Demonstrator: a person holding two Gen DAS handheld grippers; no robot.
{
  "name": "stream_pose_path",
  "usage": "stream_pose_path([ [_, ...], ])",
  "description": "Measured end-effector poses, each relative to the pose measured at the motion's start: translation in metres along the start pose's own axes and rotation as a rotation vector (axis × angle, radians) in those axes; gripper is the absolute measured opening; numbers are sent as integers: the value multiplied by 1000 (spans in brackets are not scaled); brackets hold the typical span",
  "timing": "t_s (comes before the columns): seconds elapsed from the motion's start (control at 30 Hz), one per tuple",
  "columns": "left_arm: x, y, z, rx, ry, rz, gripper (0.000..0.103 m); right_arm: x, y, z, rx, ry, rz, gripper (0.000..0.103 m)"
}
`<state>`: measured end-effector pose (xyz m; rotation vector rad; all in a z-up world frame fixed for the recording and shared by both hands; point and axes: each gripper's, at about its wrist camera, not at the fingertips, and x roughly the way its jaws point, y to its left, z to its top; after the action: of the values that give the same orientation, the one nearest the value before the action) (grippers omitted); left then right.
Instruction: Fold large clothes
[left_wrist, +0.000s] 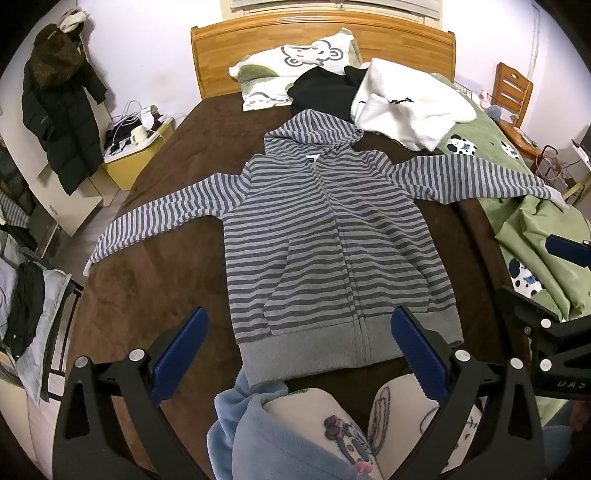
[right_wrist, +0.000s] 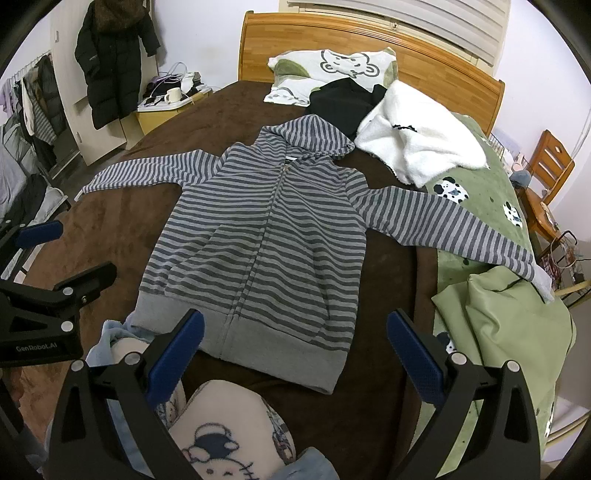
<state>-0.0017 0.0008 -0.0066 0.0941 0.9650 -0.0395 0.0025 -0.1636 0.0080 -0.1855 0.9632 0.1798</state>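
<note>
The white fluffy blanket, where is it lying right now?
In both views the white fluffy blanket lies at the bed's upper right, beside the black garment and just beyond the striped hoodie's hood, partly over the green quilt.

My grey striped knit cotton hoodie (left_wrist: 332, 229) lies matt on plush brown velvety bedspread (left_wrist: 155, 280); glossy orange wooden headboard (left_wrist: 236, 48) behind.

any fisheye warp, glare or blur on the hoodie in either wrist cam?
Left wrist view: strong barrel warp, the headboard bows and the corners are black; the striped hoodie is sharp, evenly lit, no glare. Right wrist view: same warp and dark corners; the hoodie is sharp, while the white fleece looks nearly blown out.
</note>
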Motion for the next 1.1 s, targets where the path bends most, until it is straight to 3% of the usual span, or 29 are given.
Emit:
stream_pose_path([
  [1.1, 4, 1, 2, 3, 8, 2, 97, 2, -5, -2, -4, 12, -7, 98],
])
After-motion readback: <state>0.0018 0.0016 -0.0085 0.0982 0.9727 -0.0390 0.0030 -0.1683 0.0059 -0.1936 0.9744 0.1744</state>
